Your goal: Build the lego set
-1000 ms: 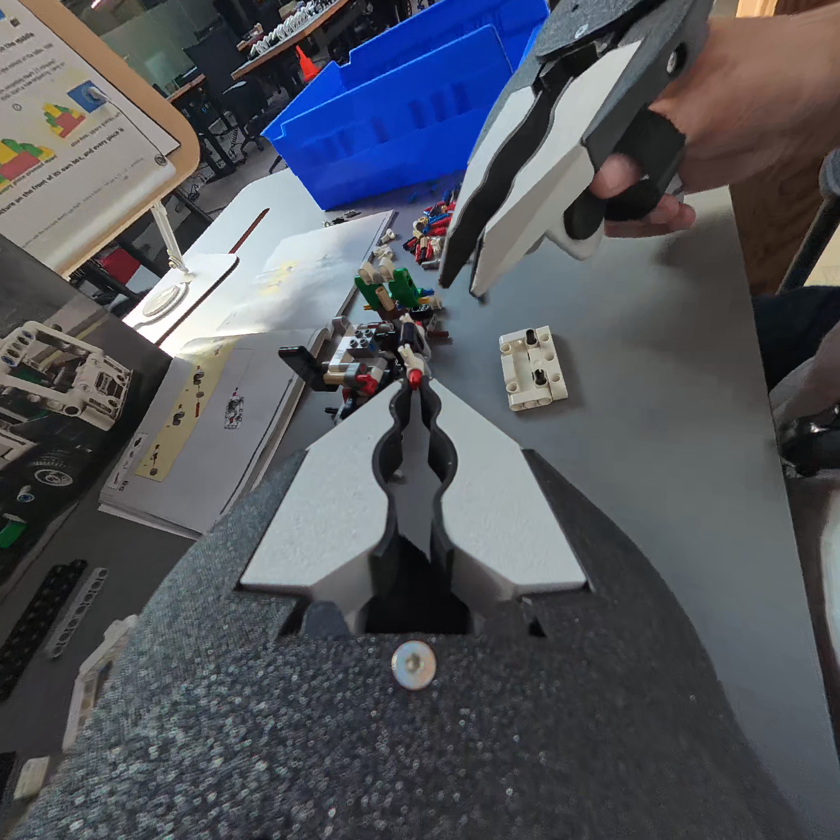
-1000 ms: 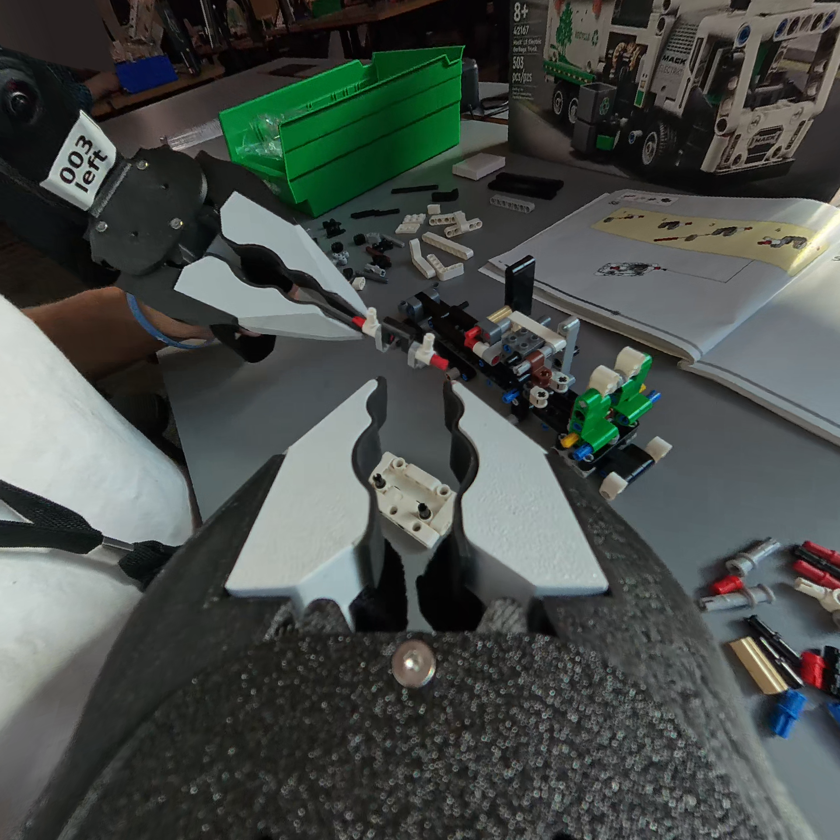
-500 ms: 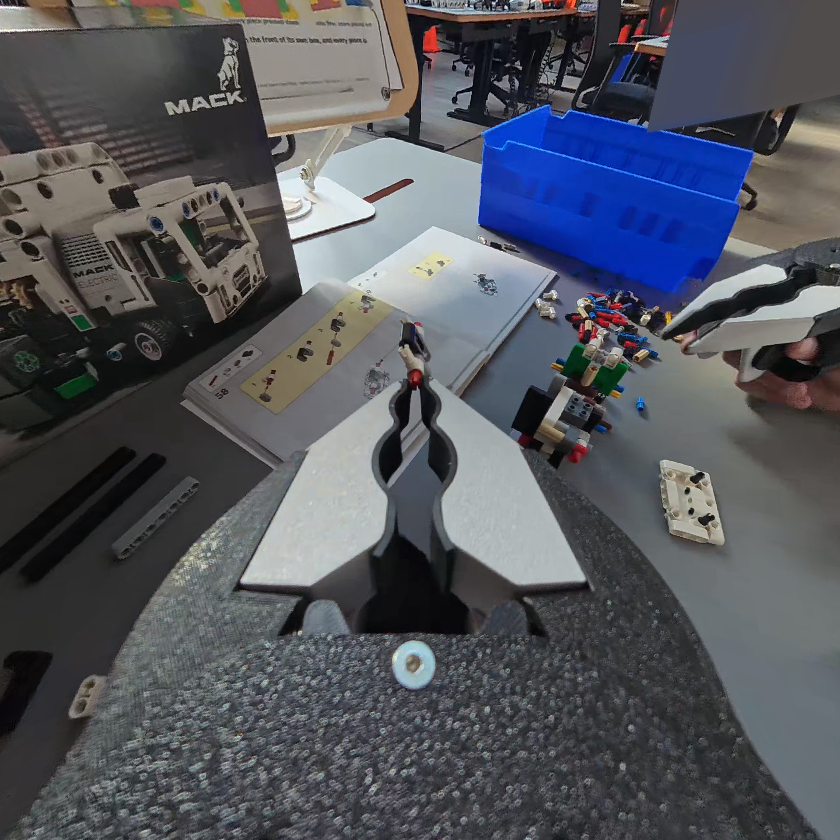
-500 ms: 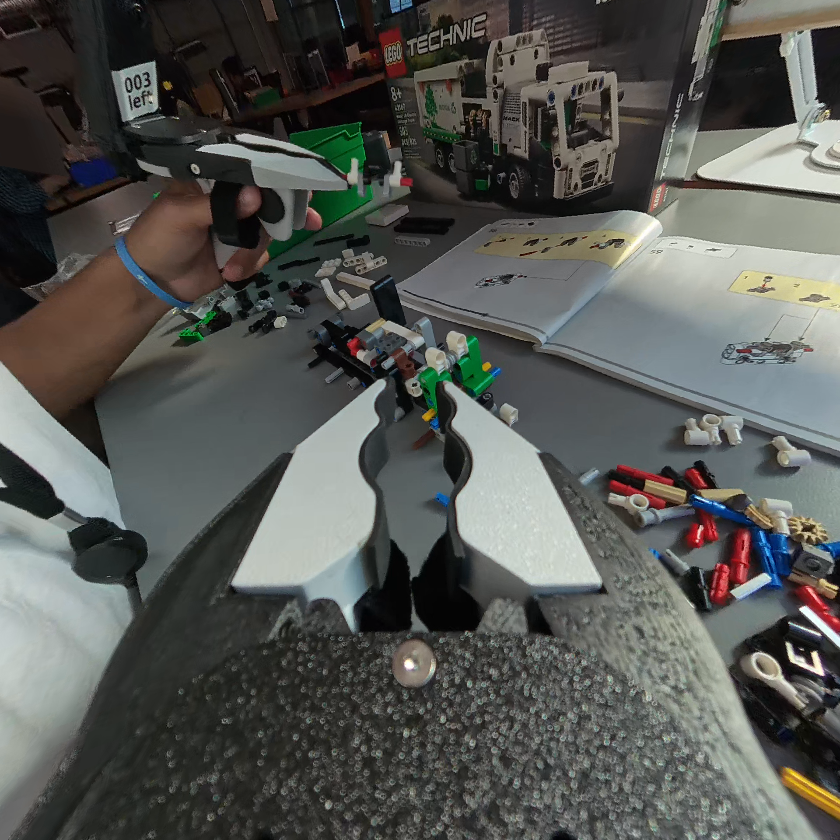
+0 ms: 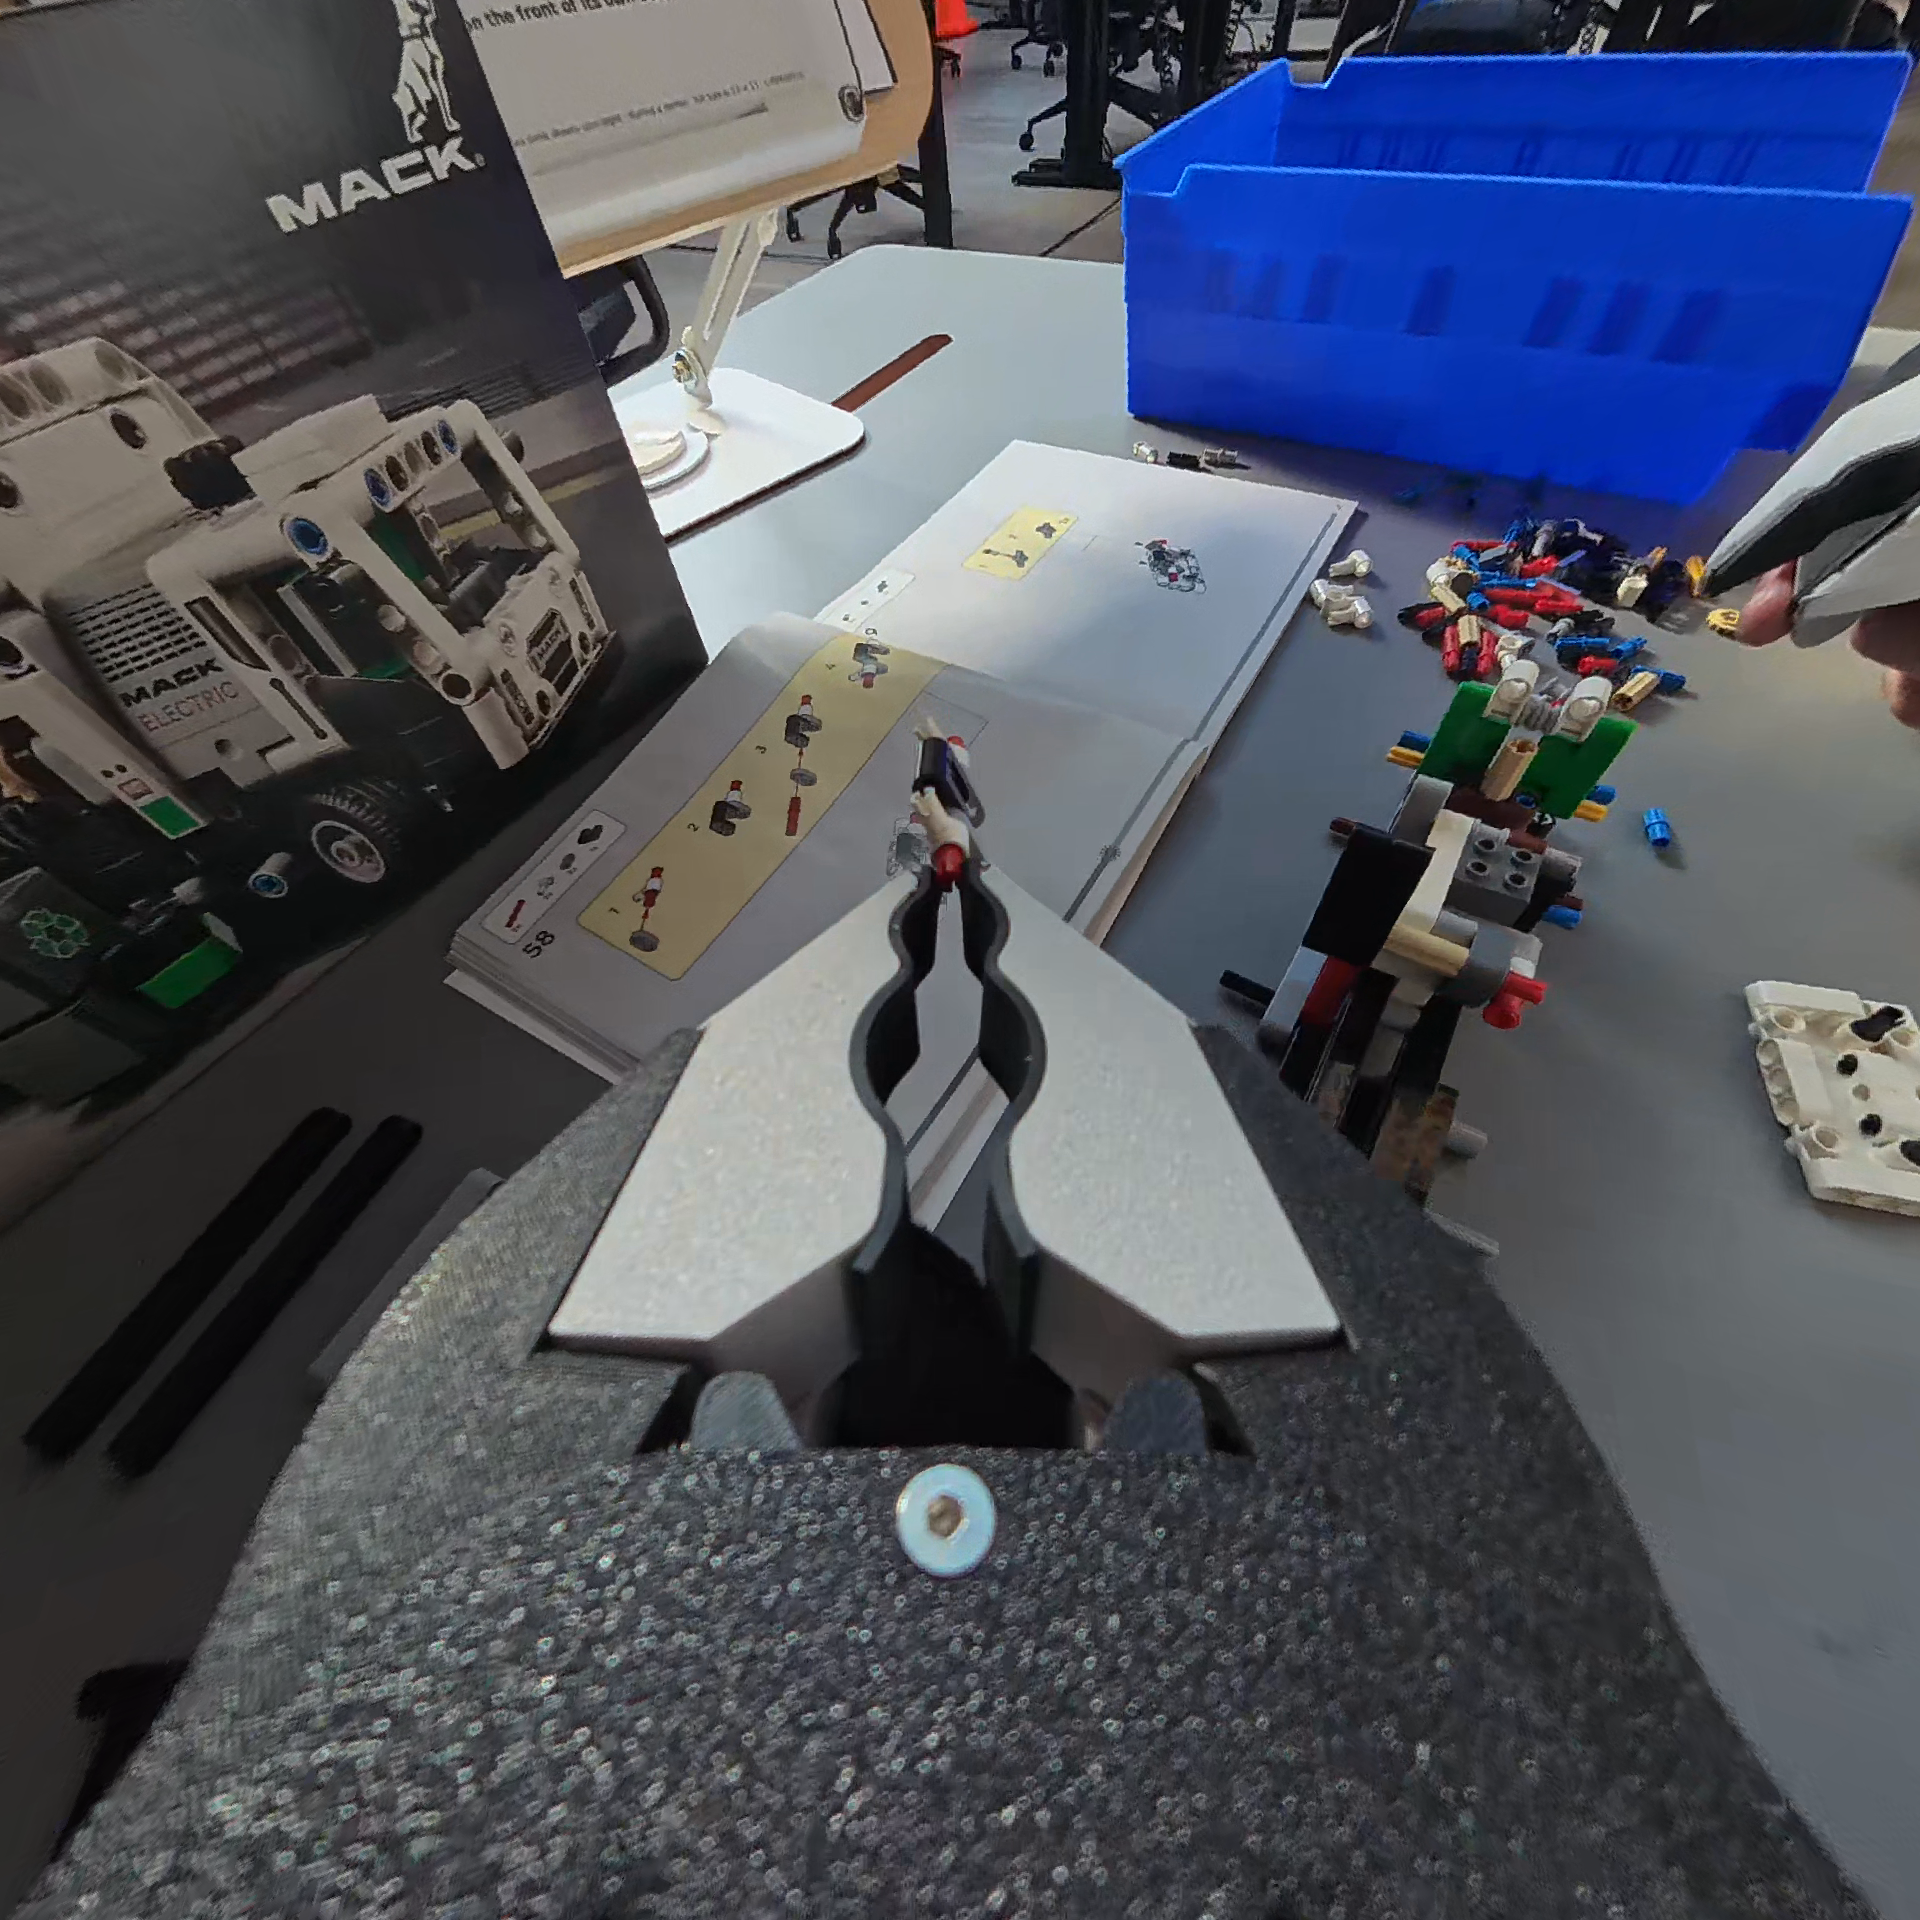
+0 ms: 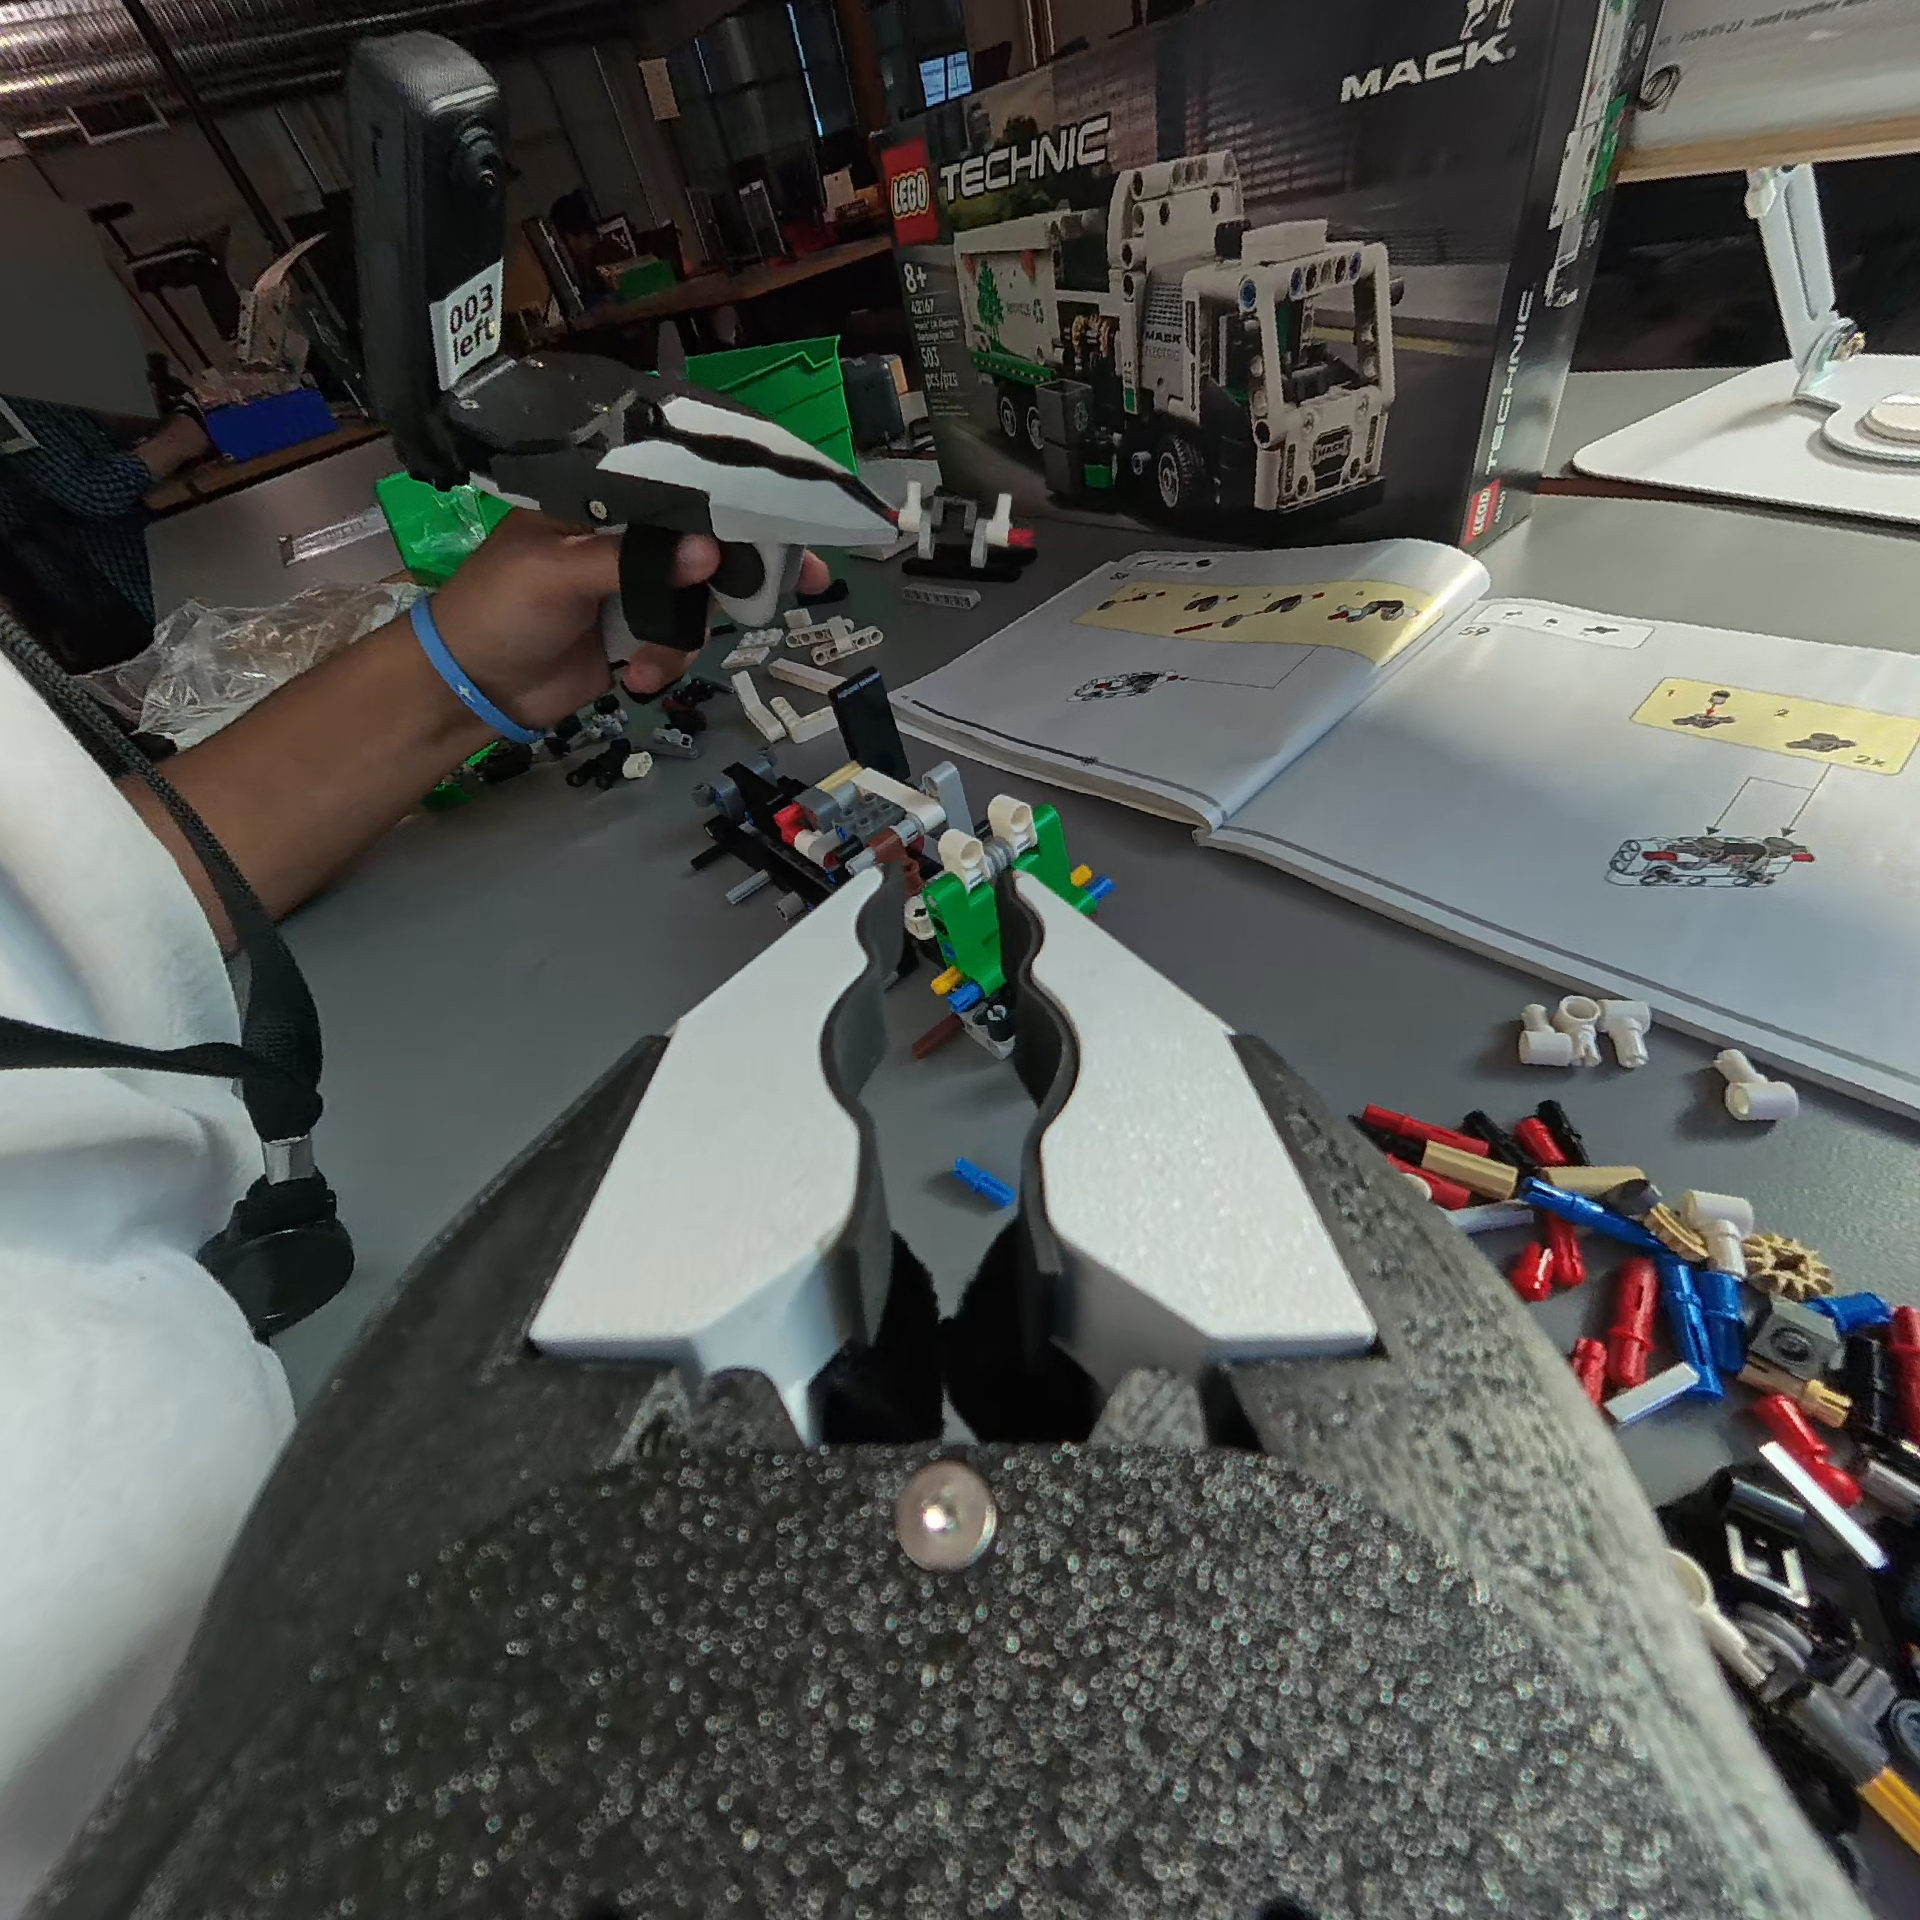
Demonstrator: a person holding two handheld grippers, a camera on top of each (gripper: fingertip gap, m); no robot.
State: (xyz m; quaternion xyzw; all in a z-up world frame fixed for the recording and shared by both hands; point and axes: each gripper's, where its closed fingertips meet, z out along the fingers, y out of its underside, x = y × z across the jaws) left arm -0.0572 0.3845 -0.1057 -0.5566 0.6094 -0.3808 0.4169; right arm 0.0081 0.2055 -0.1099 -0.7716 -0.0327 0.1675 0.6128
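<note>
- The left gripper (image 5: 943, 883) is clenched on the red end of a small black, white and red pin assembly (image 5: 940, 790), held in the air above the open instruction booklet (image 5: 1091, 623)
- The right gripper (image 6: 948, 894) stands parted around the green piece (image 6: 971, 914) of the brick model (image 6: 831, 810) on the grey table (image 6: 520, 987); I cannot tell whether its pads press it
- Loose pins (image 6: 1621, 1247) lie to its right

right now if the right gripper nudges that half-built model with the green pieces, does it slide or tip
Probably slides: the half-built model lies long and low on the smooth grey table. The upright green pieces may wobble or pop off. Loose pins nearby would likely roll.
</note>
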